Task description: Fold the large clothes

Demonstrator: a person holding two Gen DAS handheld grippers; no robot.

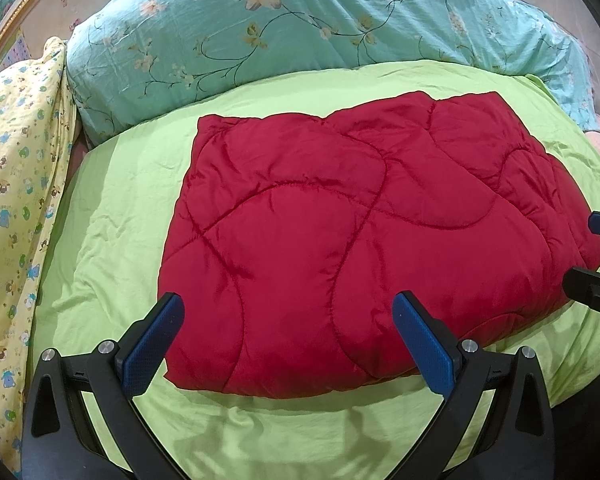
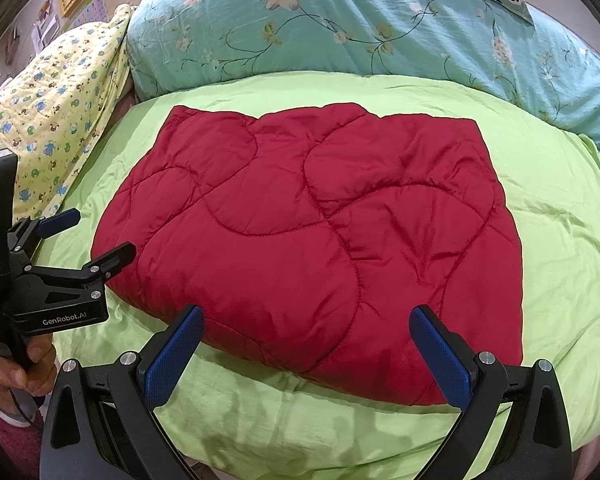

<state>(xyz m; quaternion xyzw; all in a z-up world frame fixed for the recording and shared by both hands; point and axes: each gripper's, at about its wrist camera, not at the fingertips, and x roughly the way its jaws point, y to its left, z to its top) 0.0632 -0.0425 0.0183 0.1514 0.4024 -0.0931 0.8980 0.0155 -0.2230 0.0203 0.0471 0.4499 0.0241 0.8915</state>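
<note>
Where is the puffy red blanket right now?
The red quilted blanket lies folded in the middle of the green sheet, just beyond both open grippers, with the teal floral duvet behind it.

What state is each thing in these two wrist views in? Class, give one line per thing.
Red quilted garment: folded into a puffy rectangle, lying flat on the sheet, not gripped.
Green sheet: spread out, lightly wrinkled.
Floral teal quilt: bunched behind the sheet.
Yellow print quilt: heaped at the left.
Left hand-held gripper: open, holding nothing.
Right hand-held gripper: open, holding nothing.
</note>
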